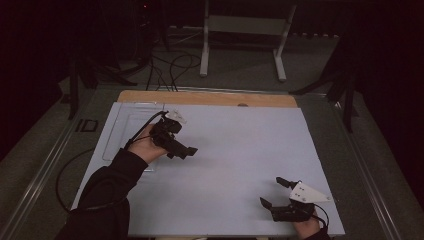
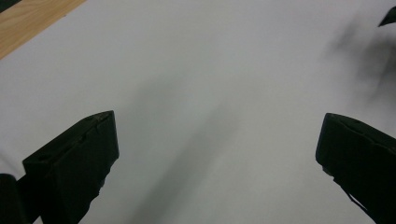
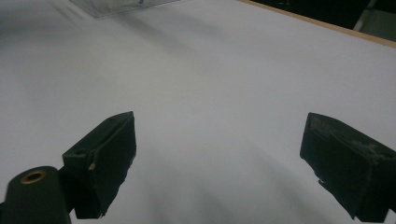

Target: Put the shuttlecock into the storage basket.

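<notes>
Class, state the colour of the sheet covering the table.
White sheet, shown best in the high view.

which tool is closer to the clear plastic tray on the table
Left. The left tool hovers right beside the clear plastic tray, at its right edge. The right tool is far off at the near right corner of the table.

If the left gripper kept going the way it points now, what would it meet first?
Likely just the bare white table sheet: the left gripper, jaws wide open and empty, tilts down toward it; the right gripper lies farther off.
</notes>
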